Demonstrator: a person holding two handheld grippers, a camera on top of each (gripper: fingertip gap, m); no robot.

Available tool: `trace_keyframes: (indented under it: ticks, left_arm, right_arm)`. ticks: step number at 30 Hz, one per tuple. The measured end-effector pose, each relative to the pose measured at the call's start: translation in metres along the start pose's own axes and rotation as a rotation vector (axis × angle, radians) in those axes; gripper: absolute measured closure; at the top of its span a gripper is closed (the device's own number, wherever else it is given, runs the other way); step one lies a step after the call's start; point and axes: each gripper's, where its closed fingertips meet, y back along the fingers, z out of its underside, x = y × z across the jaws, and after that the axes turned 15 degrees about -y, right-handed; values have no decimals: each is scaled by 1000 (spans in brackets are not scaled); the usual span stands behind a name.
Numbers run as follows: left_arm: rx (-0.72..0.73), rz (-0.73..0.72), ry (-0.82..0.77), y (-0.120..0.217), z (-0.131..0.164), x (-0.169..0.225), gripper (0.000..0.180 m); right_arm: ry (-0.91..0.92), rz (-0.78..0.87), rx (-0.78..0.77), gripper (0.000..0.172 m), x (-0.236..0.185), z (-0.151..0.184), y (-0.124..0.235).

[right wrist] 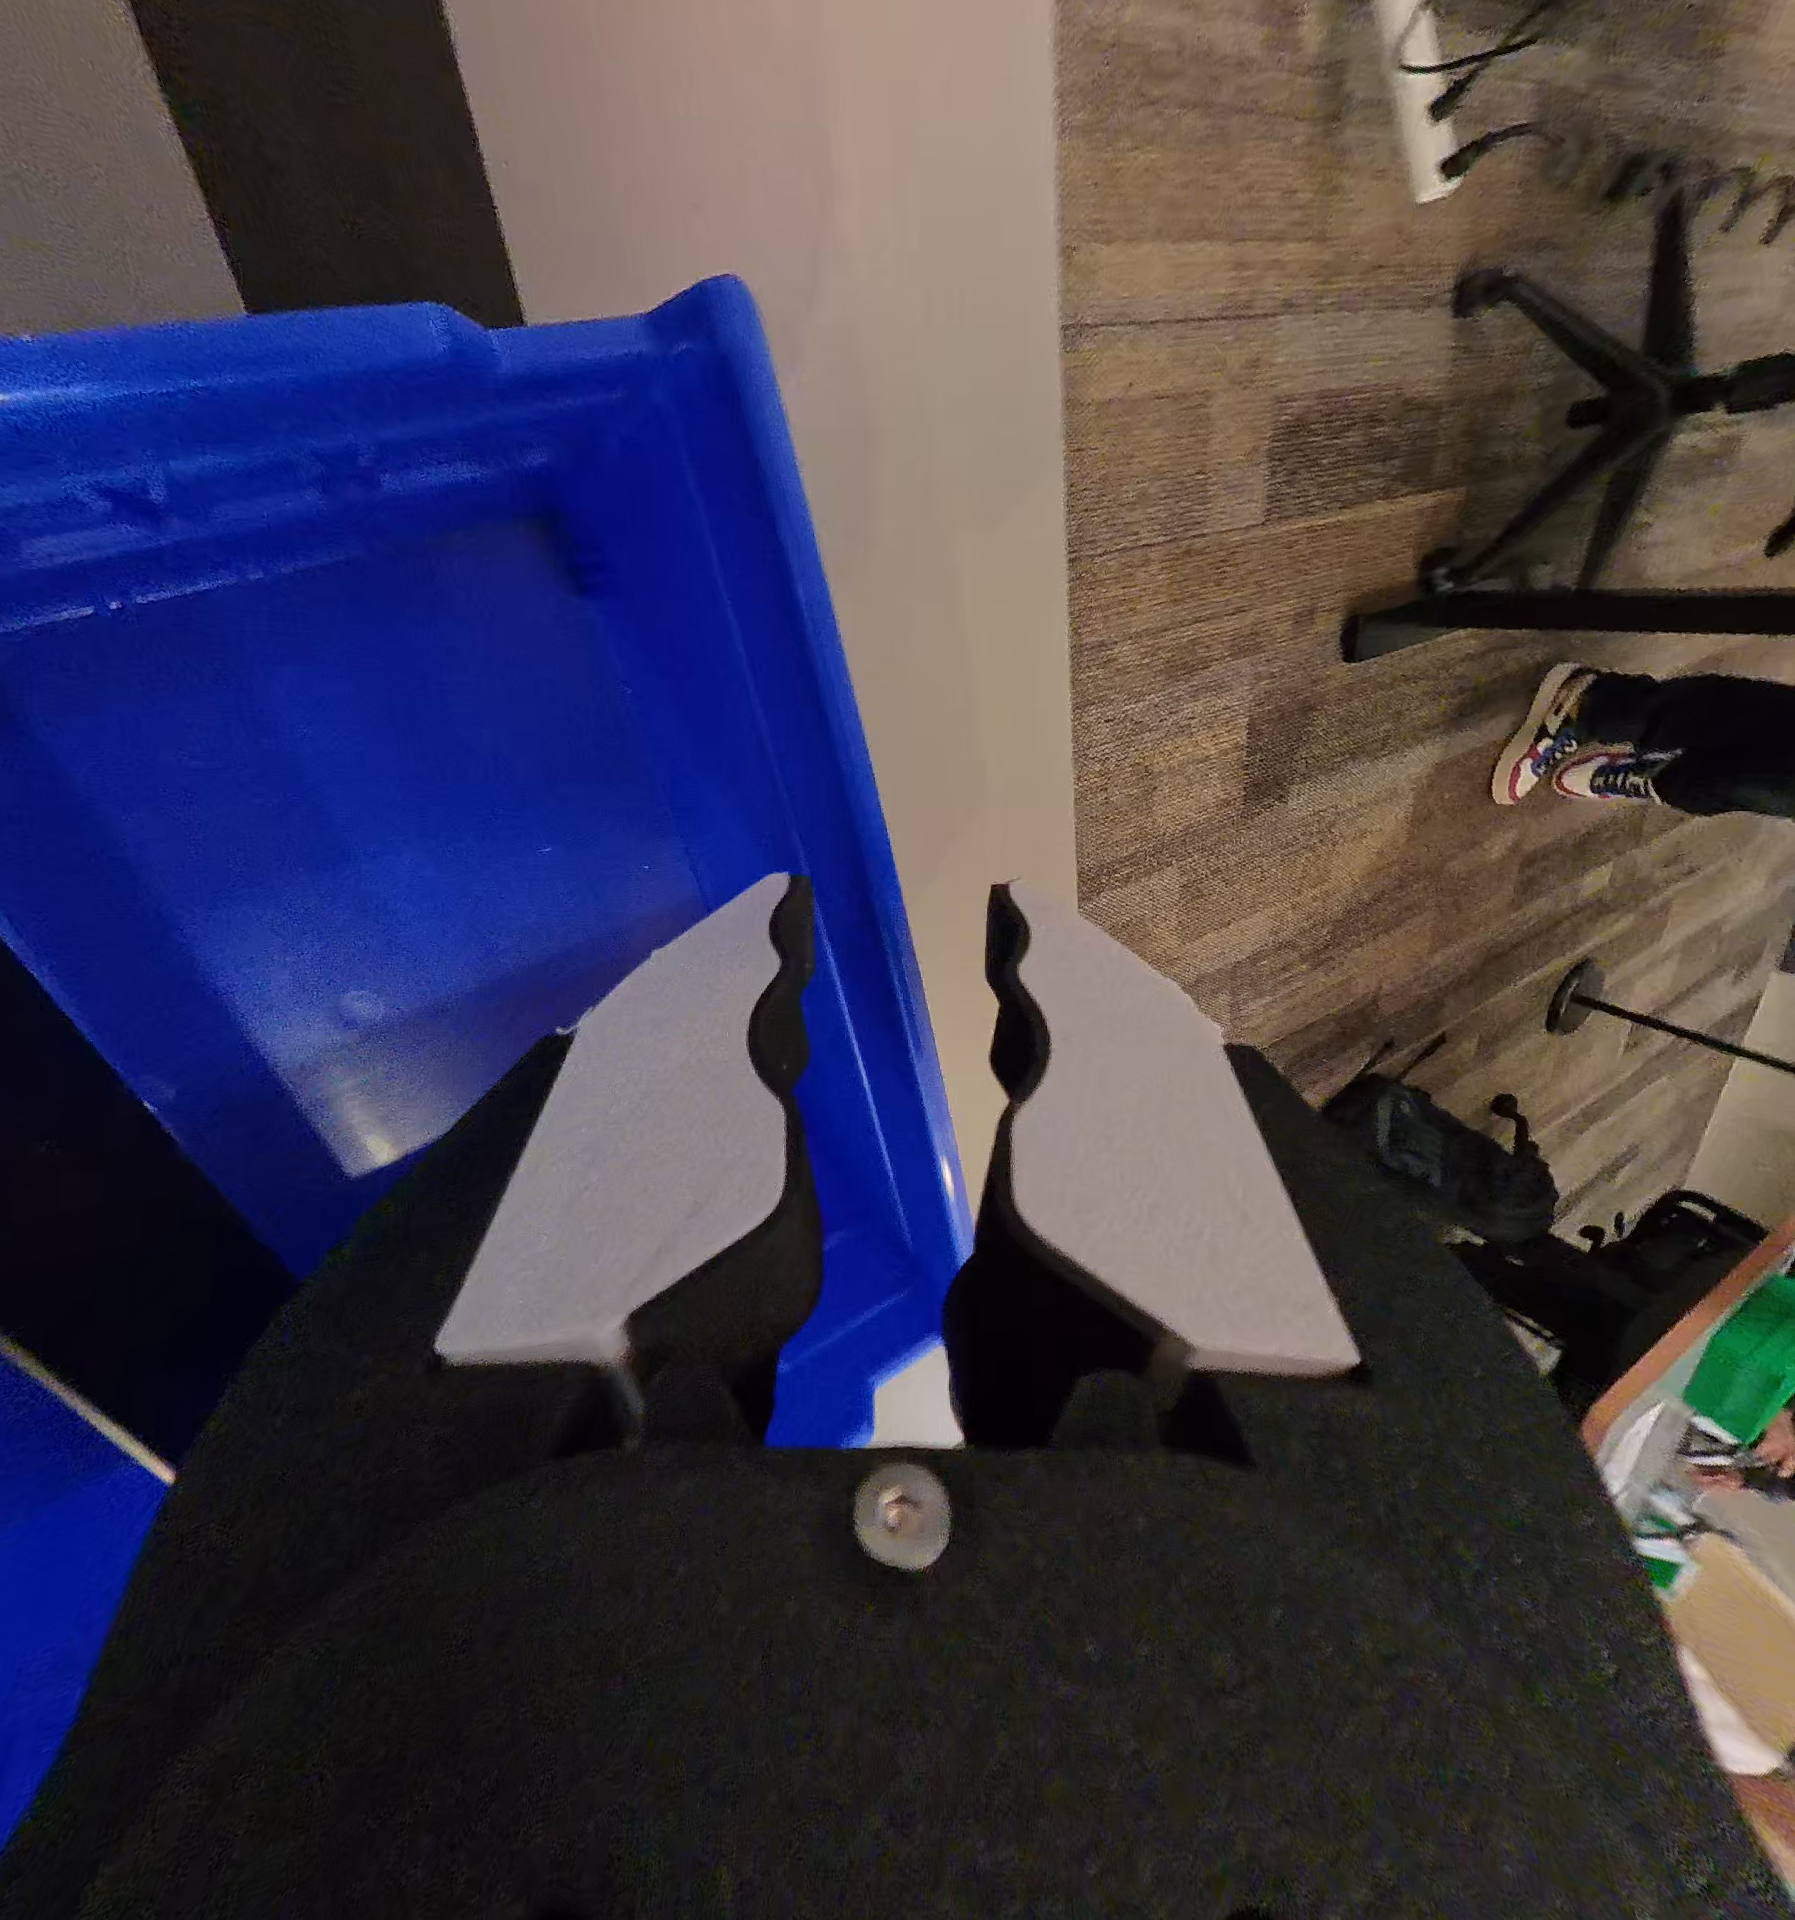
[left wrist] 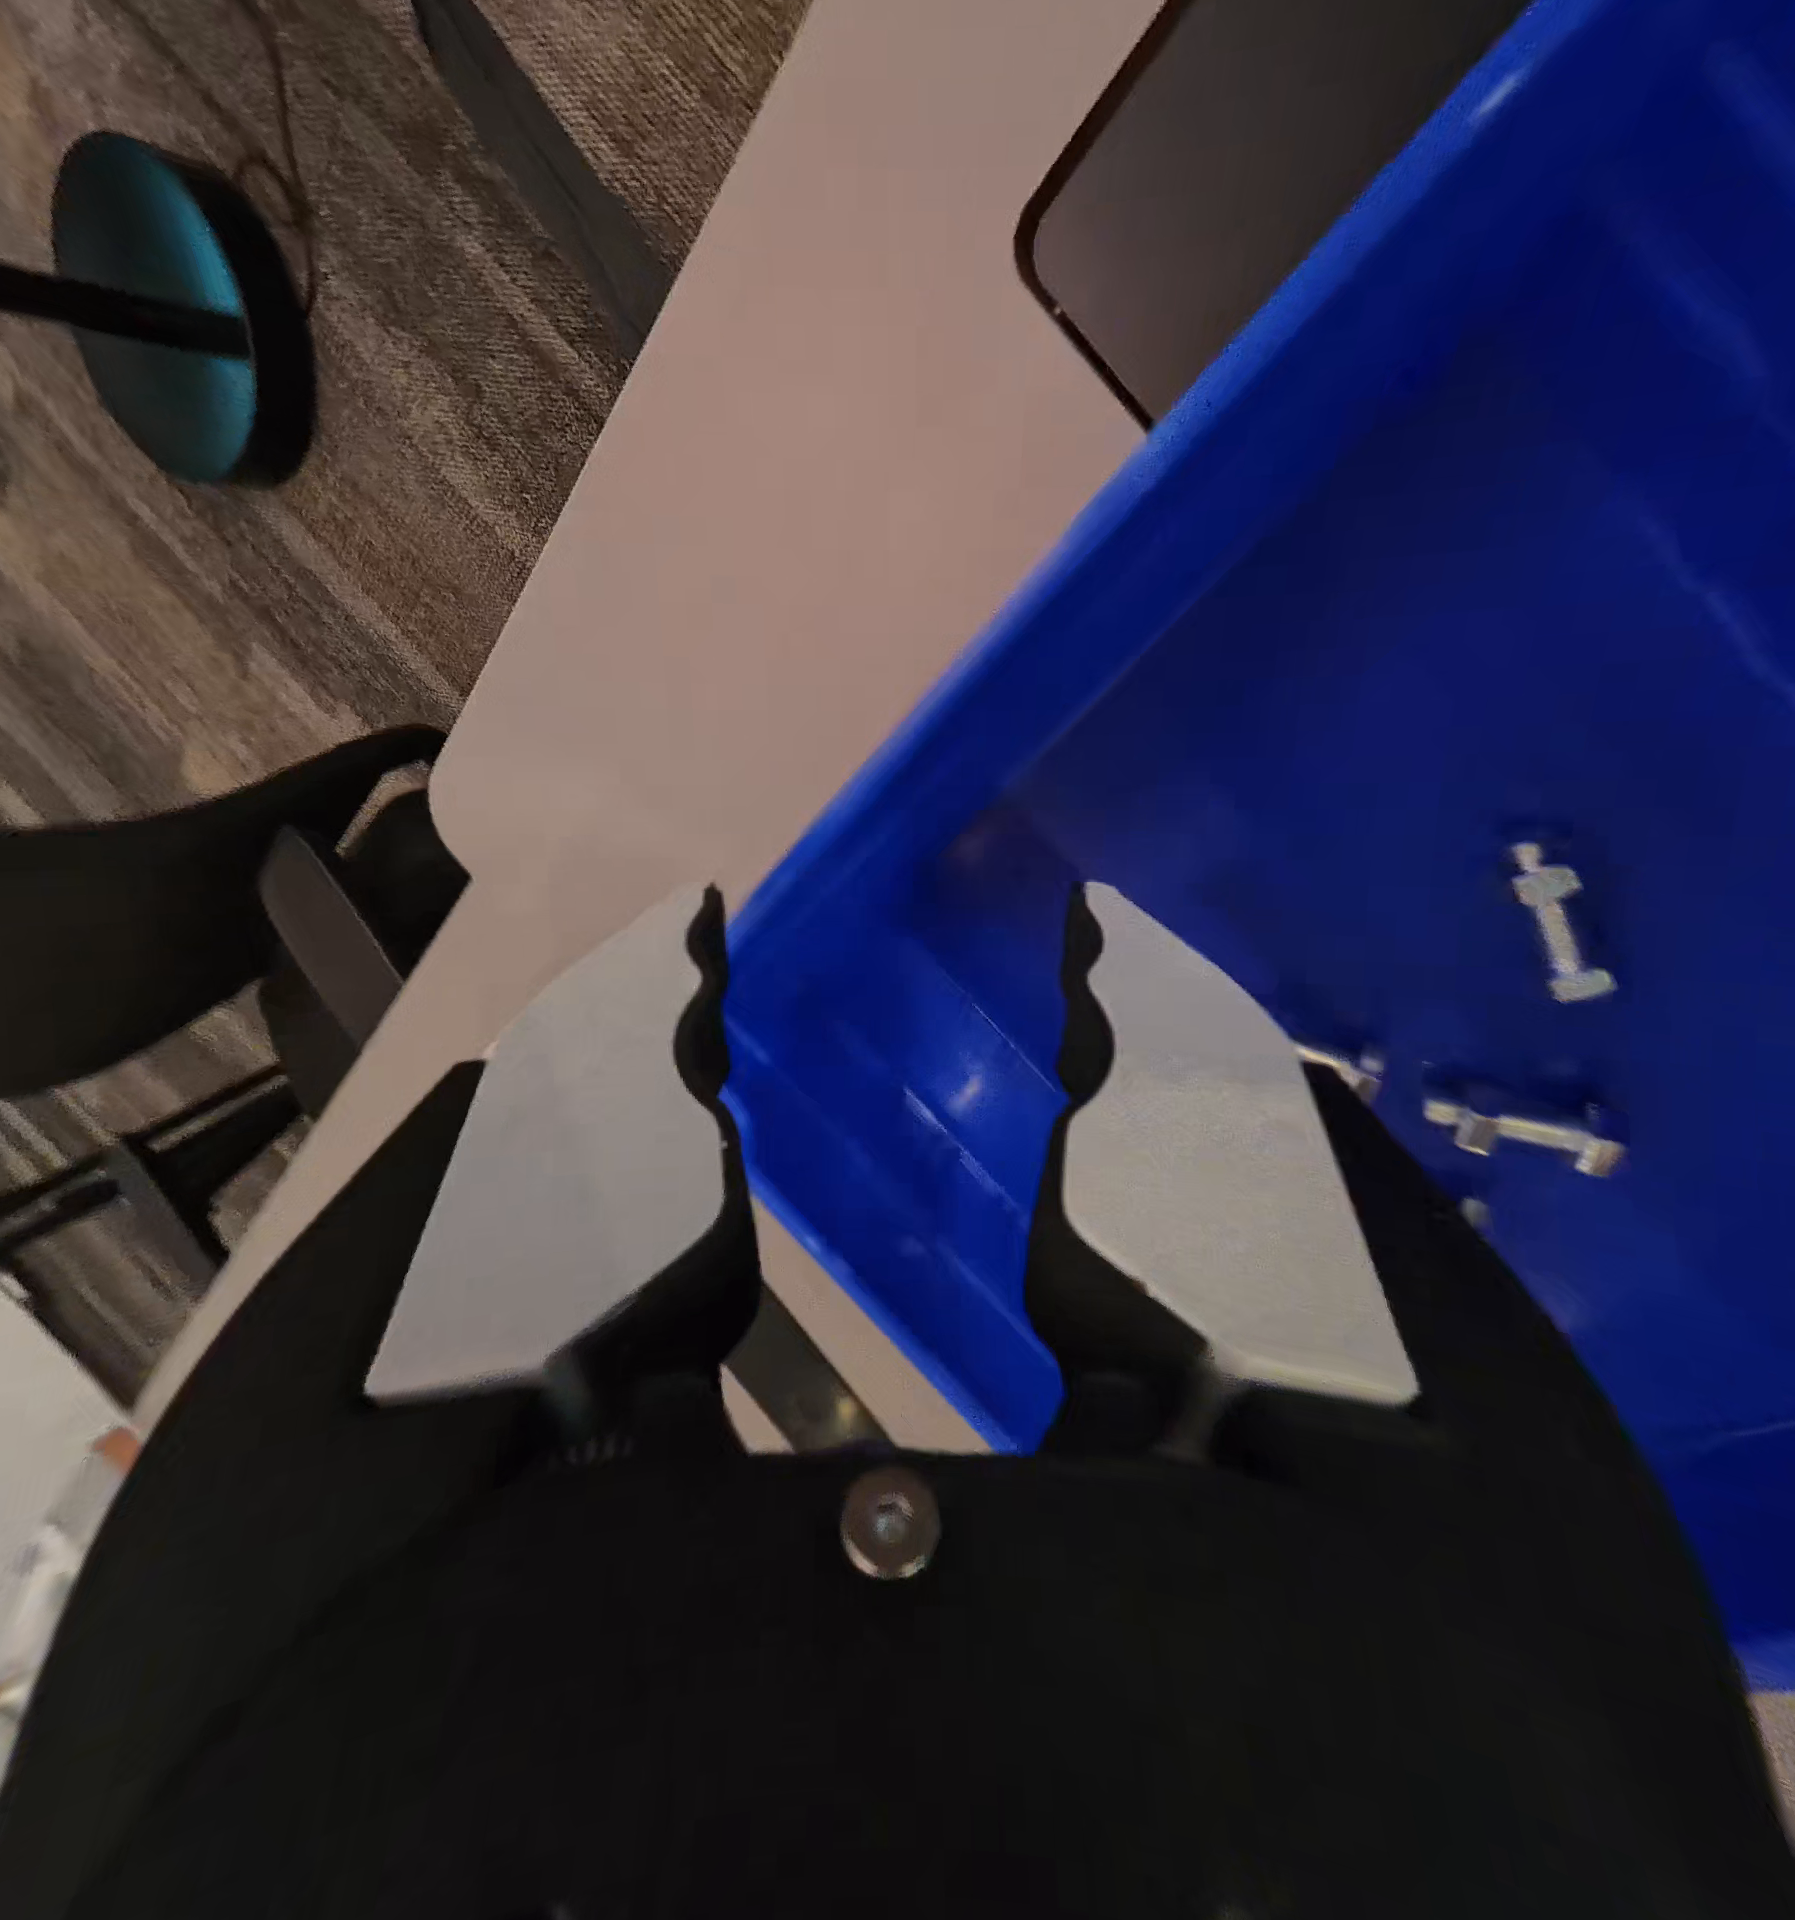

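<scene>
- Far left of my left cam: grey-brown carpet (left wrist: 197, 644), with a round teal pad in a black ring (left wrist: 160, 312) and a thin black rod across it. Below that is a dark chair part (left wrist: 124, 914), tucked by the table corner.
- Moving right, the white tabletop (left wrist: 768, 520) runs diagonally up the frame. A dark rounded-corner slab (left wrist: 1215, 187) lies on it near the top, partly behind the bin.
- My left gripper (left wrist: 898, 904) is spread wide. The rim and wall of the blue bin (left wrist: 1392, 623) pass between the fingers; the left finger looks right against the outside of the rim, and there's a clear gap on the other side, so it isn't clamping anything.
- Right of that, inside the bin, a few small silver bolts (left wrist: 1558, 935) lie on the floor, one pair (left wrist: 1516, 1132) just past my right finger.
- Switching to the right cam: the blue bin (right wrist: 301, 727) fills the left side, tilted in the view, and a dark vertical strip (right wrist: 332, 145) shows behind it.
- My right gripper (right wrist: 898, 904) is partly open and straddles the bin's side rim. The left finger sits inside the wall and the right finger is outside over the white table (right wrist: 872, 416). Neither pad is pressing, and there's visible space on the outer side.
- Far right: carpet, a black chair base (right wrist: 1641, 395), someone's sneaker (right wrist: 1558, 738) and dark trouser leg, and some green stuff on a desk (right wrist: 1755, 1340) lower down.
</scene>
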Motion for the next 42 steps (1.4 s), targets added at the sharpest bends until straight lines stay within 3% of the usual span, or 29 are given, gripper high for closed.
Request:
trace_keyframes:
  ticks: [2, 5, 7, 12, 15, 22, 27, 34, 42]
  left_arm:
    - [33, -22, 95, 19, 13, 7, 116]
    - [137, 32, 248, 48, 20, 40, 126]
    - [107, 62, 326, 56, 33, 69, 127]
    - [23, 207, 477, 33, 59, 147, 135]
    - [67, 276, 601, 19, 57, 165, 142]
    - [78, 342, 748, -10, 58, 173, 145]
    - [26, 305, 774, -22, 69, 167, 155]
    - [2, 243, 694, -25, 71, 162, 162]
    - [178, 117, 607, 0, 58, 154, 173]
  right_arm:
    - [-41, 26, 38, 141, 0, 2, 11]
    - [-99, 57, 93, 144, -9, 4, 31]
    - [-143, 70, 138, 147, -19, 4, 46]
    - [-193, 105, 180, 150, -54, 10, 76]
    - [-221, 124, 208, 152, -71, 13, 94]
    - [-245, 166, 274, 157, -101, 22, 129]
    - [-250, 178, 287, 160, -111, 30, 135]
    - [-280, 174, 303, 161, -116, 37, 132]
    - [-293, 138, 336, 159, -136, 33, 140]
